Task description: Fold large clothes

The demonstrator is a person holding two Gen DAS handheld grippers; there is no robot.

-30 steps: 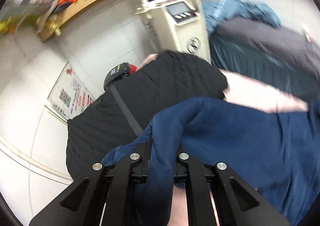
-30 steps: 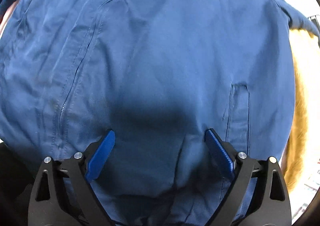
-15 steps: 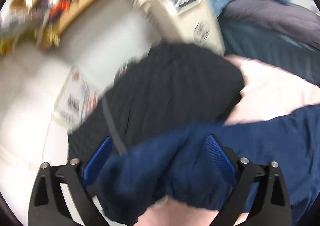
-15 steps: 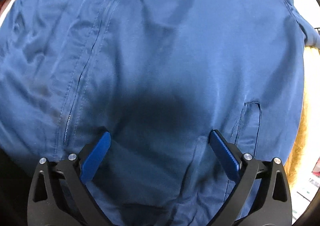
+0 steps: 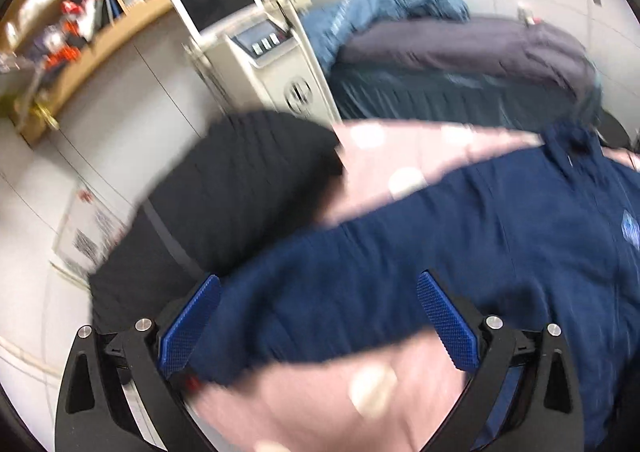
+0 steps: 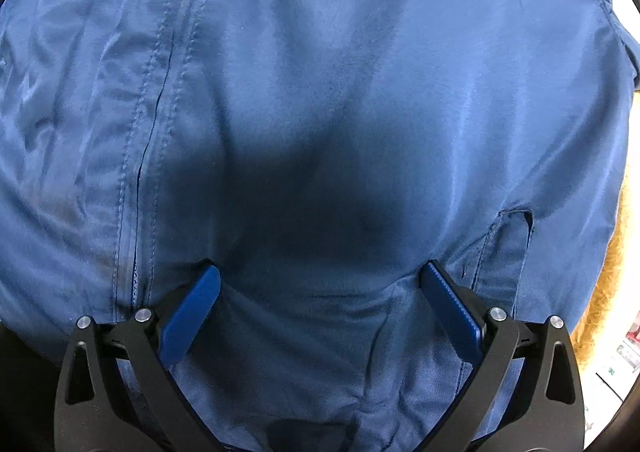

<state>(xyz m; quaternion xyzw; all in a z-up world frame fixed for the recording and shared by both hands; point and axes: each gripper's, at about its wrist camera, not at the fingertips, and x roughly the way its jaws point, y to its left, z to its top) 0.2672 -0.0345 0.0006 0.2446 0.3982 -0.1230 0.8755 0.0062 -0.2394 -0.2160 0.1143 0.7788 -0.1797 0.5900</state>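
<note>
The blue jacket (image 6: pixel 320 92) lay spread flat on a pink spotted cover (image 5: pixel 400 156), front side up with its zipper closed, probably so that it could be folded evenly. The right gripper (image 6: pixel 320 276) pressed down on the lower part of the cloth with its jaws wide apart, holding nothing. The left gripper (image 5: pixel 318 288) was also wide open over one sleeve, which lay loose between the jaws. A black garment (image 5: pixel 240 180) lay just beside the jacket.
</note>
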